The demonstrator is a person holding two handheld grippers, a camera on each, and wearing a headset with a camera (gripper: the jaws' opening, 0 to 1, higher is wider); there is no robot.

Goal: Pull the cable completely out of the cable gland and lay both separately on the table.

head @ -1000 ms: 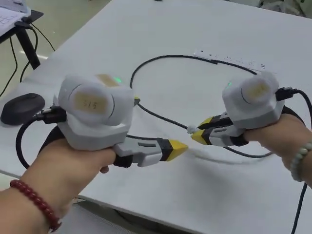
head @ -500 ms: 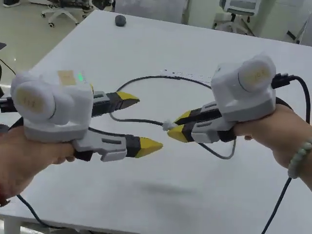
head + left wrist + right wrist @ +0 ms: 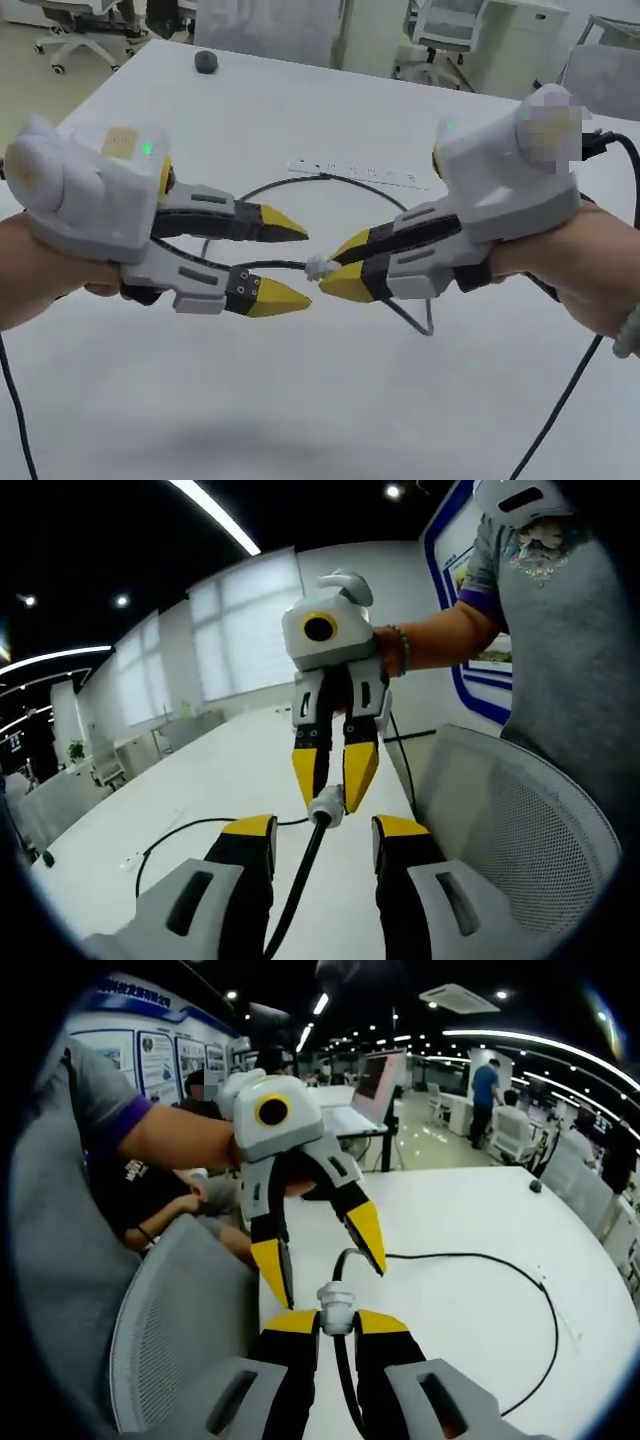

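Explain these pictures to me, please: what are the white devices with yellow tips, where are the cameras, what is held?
These are hand-held tools, one in each hand of a person; there is no robot arm. The head view is taken from the person's headset, the two round views from a camera on each tool. The right tool is shut on a white cable gland. The left tool is open around the black cable, which loops over the white table.

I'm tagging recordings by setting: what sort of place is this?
Probably an open-plan office or lab: a large white table, a mesh office chair, and a monitor on a nearby desk.
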